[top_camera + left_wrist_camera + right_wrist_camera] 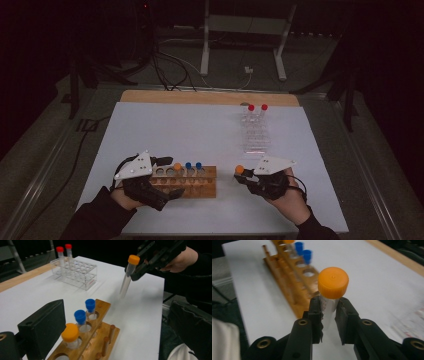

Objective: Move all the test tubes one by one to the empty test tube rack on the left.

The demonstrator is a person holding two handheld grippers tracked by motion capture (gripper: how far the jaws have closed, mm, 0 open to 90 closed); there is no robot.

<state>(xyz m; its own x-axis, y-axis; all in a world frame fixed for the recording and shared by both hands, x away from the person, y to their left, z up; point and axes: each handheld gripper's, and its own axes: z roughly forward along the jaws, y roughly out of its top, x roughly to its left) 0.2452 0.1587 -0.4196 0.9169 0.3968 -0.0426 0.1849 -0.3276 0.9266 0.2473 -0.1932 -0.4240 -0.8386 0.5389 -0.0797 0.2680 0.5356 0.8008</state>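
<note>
So the tube [331,300] is a clear plastic one with a chunky orange screw cap, and there's some faint red print on its side. The right hand-held gripper [329,308] is clamped on it just below the cap, so the cap sticks up above the pads and the body hangs down, tilted, off the bench [210,130]. It's up in the air near the bench's near edge, just past the right end of the wooden rack [186,181]. The left hand-held gripper [167,176] sits at the rack's other end, jaws spread.
</note>
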